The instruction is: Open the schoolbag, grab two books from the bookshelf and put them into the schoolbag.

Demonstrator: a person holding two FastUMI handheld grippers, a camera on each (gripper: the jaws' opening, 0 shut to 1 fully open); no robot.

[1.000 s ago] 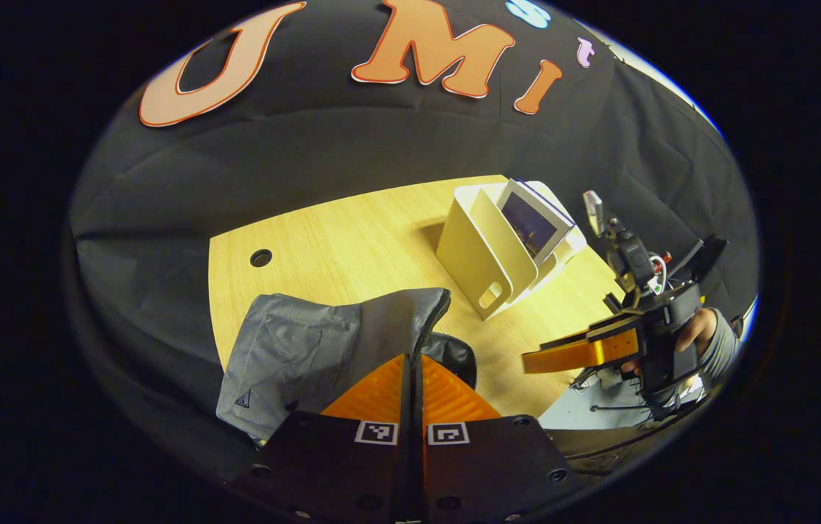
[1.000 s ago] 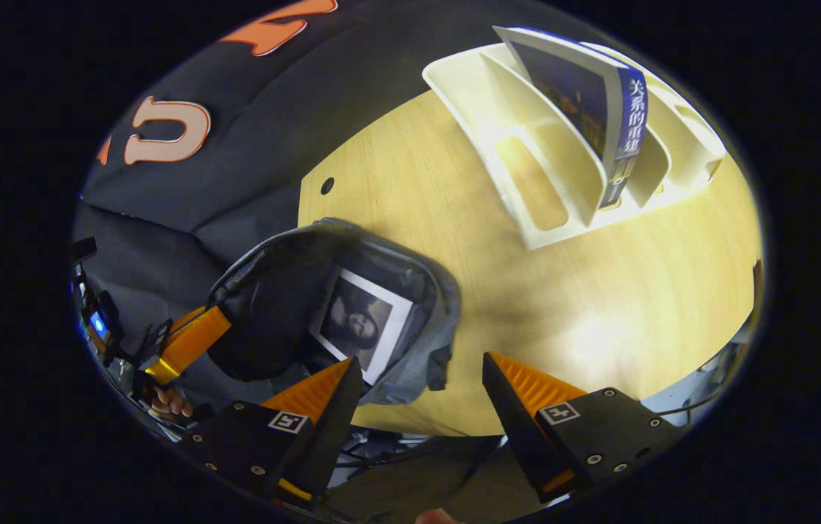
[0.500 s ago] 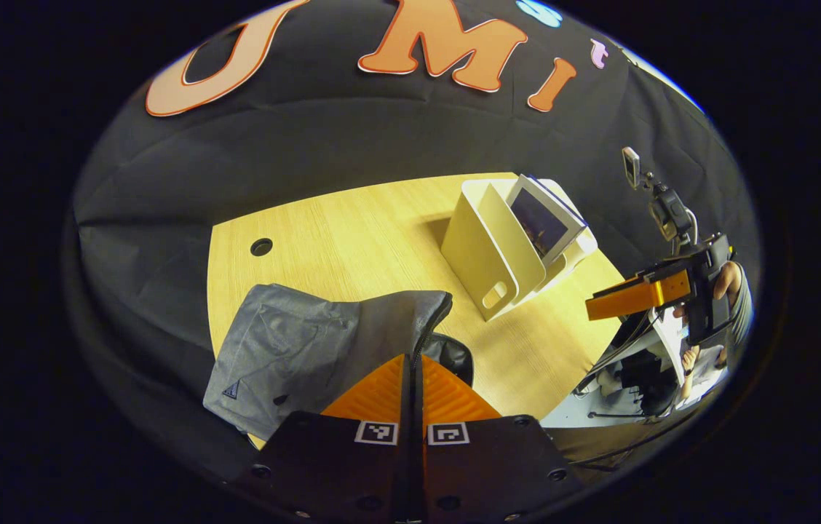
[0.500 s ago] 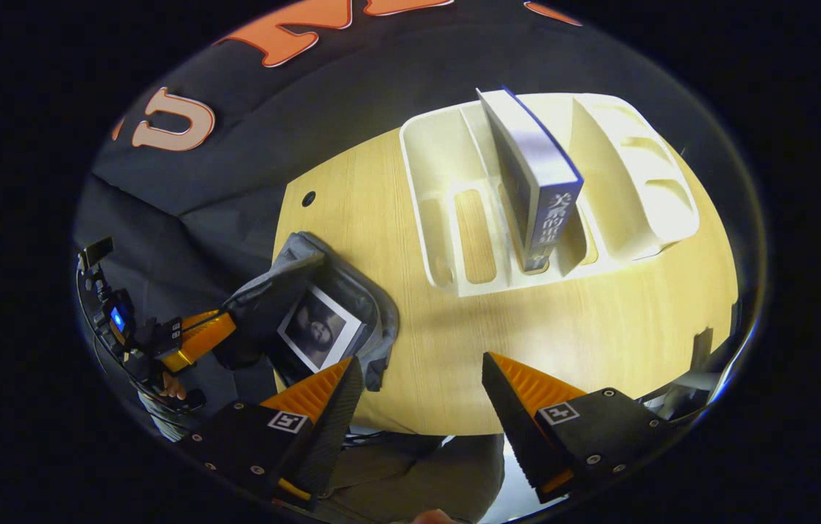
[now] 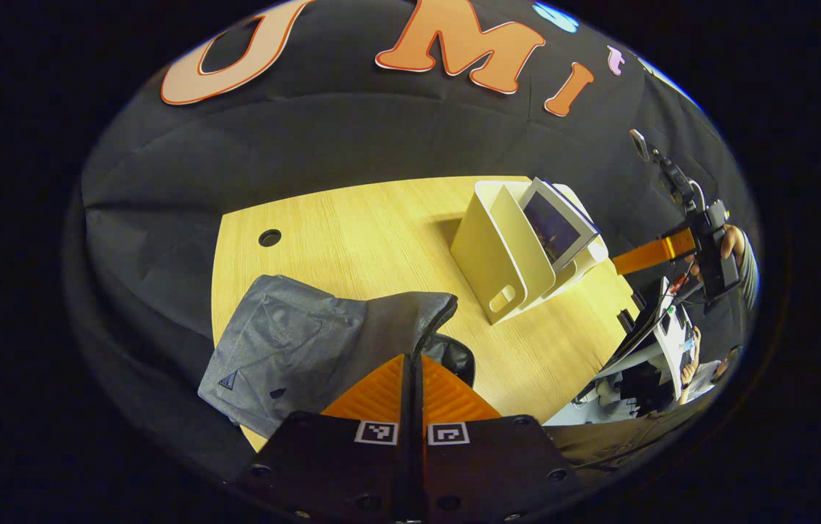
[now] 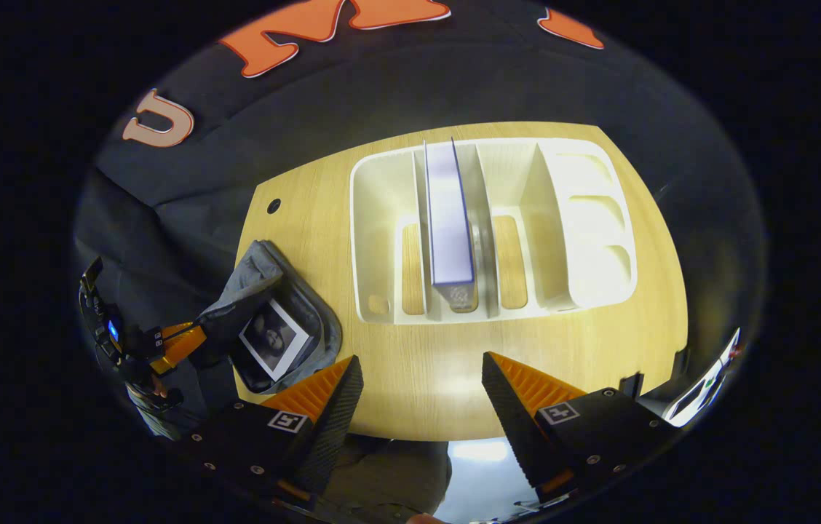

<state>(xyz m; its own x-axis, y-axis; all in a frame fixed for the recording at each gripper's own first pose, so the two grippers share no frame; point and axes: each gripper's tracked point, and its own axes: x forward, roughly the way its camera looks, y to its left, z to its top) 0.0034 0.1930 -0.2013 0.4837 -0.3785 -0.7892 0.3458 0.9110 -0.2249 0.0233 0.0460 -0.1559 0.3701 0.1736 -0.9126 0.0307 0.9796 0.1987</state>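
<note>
The grey schoolbag point(image 5: 294, 342) lies at the table's near left corner. My left gripper point(image 5: 414, 356) is shut on its zipper edge and holds the flap up. In the right gripper view the schoolbag point(image 6: 308, 327) gapes open with one book point(image 6: 272, 338) inside, and the left gripper point(image 6: 181, 342) pinches its rim. The cream bookshelf point(image 6: 578, 225) sits right below my open right gripper point(image 6: 421, 358), with a blue-edged book point(image 6: 450, 218) upright in its middle slot. In the left gripper view the bookshelf point(image 5: 487, 255) holds that book point(image 5: 560, 225); the right gripper point(image 5: 643, 256) hovers beyond it.
The wooden table point(image 5: 352, 225) has a small cable hole point(image 5: 269, 237) at its far left. Its front edge point(image 6: 454, 426) runs just under my right fingers. A hand point(image 5: 729, 244) holds the right gripper. A seated person and a screen point(image 5: 654, 335) are past the table's right end.
My right gripper has swung away from the schoolbag and risen over the bookshelf, now looking straight down on the standing book. The left gripper has kept its hold on the flap.
</note>
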